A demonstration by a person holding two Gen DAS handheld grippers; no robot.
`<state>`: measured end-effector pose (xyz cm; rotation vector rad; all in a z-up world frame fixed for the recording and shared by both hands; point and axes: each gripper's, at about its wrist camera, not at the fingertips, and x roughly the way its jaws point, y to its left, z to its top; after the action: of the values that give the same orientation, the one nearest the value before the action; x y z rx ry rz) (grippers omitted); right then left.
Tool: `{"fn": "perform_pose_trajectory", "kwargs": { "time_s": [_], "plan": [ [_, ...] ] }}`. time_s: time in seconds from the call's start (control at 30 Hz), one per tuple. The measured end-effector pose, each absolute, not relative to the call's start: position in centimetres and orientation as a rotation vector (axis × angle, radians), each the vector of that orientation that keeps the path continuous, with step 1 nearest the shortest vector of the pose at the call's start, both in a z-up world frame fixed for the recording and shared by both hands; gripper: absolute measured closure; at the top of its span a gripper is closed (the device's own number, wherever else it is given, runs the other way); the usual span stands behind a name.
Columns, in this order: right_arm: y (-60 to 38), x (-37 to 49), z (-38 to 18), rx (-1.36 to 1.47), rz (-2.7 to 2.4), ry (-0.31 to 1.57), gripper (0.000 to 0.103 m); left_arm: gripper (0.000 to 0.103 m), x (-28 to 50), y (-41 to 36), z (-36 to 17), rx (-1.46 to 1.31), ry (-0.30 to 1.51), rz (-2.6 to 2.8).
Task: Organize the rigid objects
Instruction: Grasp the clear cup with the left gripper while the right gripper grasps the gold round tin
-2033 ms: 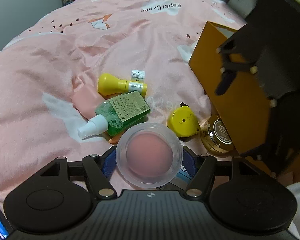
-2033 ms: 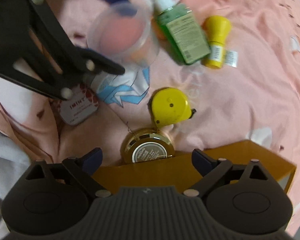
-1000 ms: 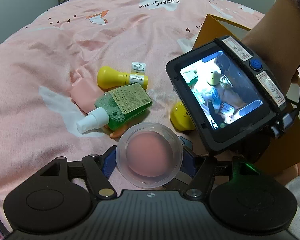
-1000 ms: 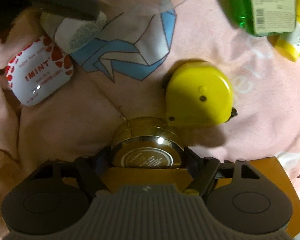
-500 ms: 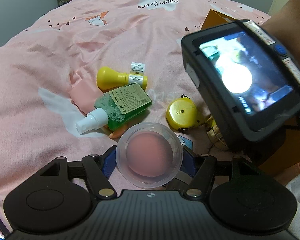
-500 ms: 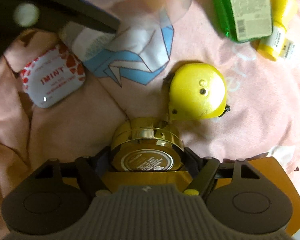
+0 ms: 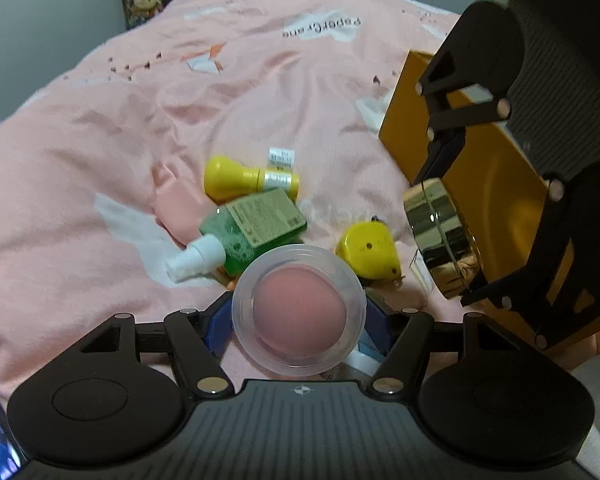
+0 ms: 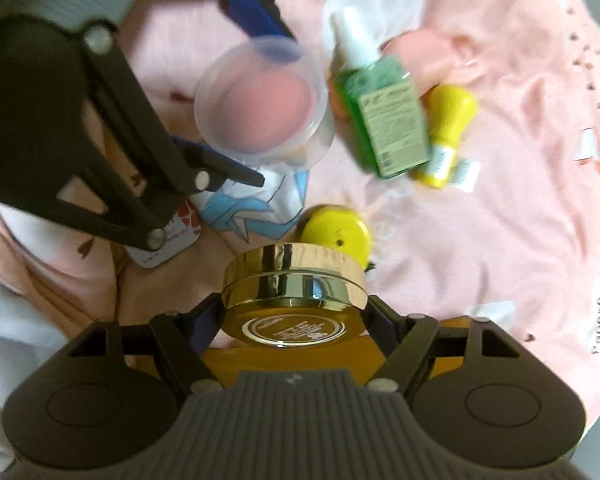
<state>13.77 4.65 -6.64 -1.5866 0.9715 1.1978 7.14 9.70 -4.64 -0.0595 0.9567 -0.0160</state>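
Observation:
My left gripper (image 7: 299, 320) is shut on a clear round plastic container (image 7: 299, 310) with a pink inside, held above the pink bedspread; it also shows in the right wrist view (image 8: 260, 106). My right gripper (image 8: 294, 312) is shut on a round gold jar (image 8: 294, 292) and holds it lifted beside the orange box (image 7: 496, 184); the jar shows at the right of the left wrist view (image 7: 440, 236). A yellow tape measure (image 7: 368, 250), a green spray bottle (image 7: 252, 228) and a yellow bottle (image 7: 248, 178) lie on the bed.
A pink flat object (image 7: 180, 208) lies left of the green bottle. A white and red mint tin (image 8: 168, 240) lies partly hidden under the left gripper. The orange box (image 8: 300, 360) sits under my right gripper. The bed's far part is bare pink cover (image 7: 260, 92).
My right gripper closed on the gold jar and lifted it off the bed, up beside the orange box. My left gripper stayed in place, holding the clear container.

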Motion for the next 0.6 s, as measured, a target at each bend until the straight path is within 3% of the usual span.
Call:
{"fn": "perform_pose_trajectory", "kwargs": {
  "time_s": [0.6],
  "plan": [
    [-3.3,14.4,4.2,-1.33,0.979,0.717,0.028,0.026,7.1,6.1,3.2,0.044,0.777,-0.1]
  ]
}}
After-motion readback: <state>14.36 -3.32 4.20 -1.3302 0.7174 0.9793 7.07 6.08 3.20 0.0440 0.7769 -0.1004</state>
